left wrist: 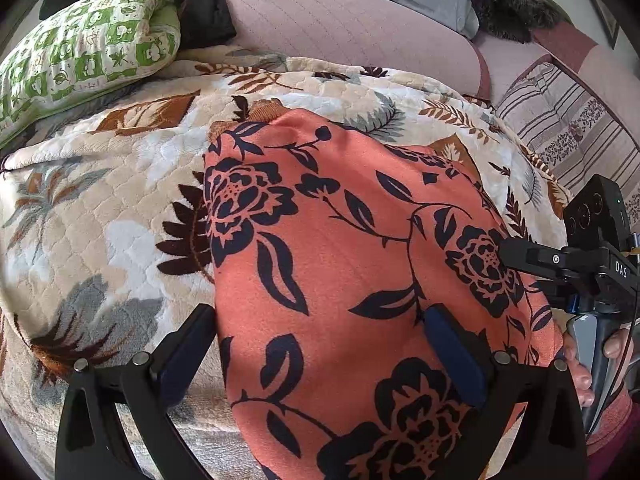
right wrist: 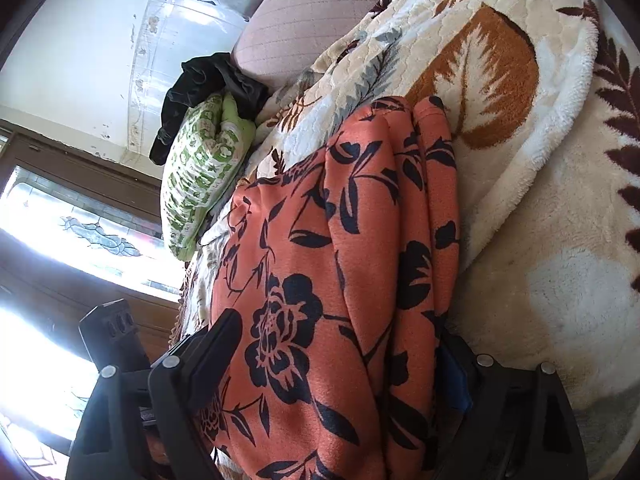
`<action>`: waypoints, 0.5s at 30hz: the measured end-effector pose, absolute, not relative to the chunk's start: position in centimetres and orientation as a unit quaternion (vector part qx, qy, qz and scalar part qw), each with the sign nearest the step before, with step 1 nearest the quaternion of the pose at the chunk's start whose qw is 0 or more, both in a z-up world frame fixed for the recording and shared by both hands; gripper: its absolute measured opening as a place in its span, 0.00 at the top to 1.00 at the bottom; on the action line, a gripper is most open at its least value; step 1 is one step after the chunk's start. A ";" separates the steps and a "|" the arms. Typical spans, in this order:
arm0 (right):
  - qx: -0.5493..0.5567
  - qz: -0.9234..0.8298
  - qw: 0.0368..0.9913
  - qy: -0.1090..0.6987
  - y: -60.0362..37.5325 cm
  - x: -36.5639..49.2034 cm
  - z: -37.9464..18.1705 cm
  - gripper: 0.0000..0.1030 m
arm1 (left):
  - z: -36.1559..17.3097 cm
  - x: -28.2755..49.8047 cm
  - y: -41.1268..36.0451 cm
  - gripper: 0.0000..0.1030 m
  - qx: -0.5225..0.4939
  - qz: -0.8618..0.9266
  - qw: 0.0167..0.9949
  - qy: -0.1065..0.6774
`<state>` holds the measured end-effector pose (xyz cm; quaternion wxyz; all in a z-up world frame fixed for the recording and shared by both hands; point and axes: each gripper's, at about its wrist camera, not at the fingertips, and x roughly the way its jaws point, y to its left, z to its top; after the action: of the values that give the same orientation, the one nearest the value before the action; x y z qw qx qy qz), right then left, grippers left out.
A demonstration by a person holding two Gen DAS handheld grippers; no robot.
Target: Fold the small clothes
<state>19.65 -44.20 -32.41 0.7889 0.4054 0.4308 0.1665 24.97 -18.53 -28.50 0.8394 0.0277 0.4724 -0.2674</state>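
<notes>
Orange floral garment (left wrist: 340, 248) lies spread over the leaf-patterned blanket (left wrist: 120, 200) near the green pillow (left wrist: 80, 52), with the left gripper (left wrist: 320, 348) and right gripper (right wrist: 340, 360) each spread wide astride its cloth, apparently to gather a fold.

- Left wrist view: looks forward and down along the left gripper (left wrist: 320, 356), whose two fingers enter from the lower left and lower right of the frame. It sits very close above the orange floral garment (left wrist: 340, 260), which fills the centre and bottom.
- Right wrist view: rolled sideways, so the window (right wrist: 72, 232) stands along the left edge. It looks close along the garment (right wrist: 340, 280), between the right gripper (right wrist: 340, 360) fingers at the bottom.
- Shared: the garment, the leaf-patterned blanket (left wrist: 100, 208) (right wrist: 500, 80), the green patterned pillow (left wrist: 80, 56) (right wrist: 200, 172) and the pink cushion (left wrist: 340, 24) (right wrist: 288, 20). The right gripper (left wrist: 532, 260) also shows at the right edge of the left view.
</notes>
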 end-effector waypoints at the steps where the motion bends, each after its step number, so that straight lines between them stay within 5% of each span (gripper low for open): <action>1: 0.407 0.166 0.789 0.430 -44.2 19.6 -32.4 0.17 | -28.5 24.9 -18.6 0.00 0.031 -0.267 0.840 0.472; 8: 0.405 0.155 0.788 0.436 -44.3 19.6 -32.9 0.33 | -28.5 24.9 -18.7 0.00 0.033 -0.268 0.842 0.468; 15: 0.404 0.156 0.789 0.436 -44.2 19.7 -33.1 0.38 | -28.4 24.8 -19.0 0.03 0.038 -0.273 0.844 0.460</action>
<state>19.66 -44.20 -33.12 0.7890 0.4040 0.4360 0.1555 24.80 -18.98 -28.41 0.8442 0.0379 0.4599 -0.2727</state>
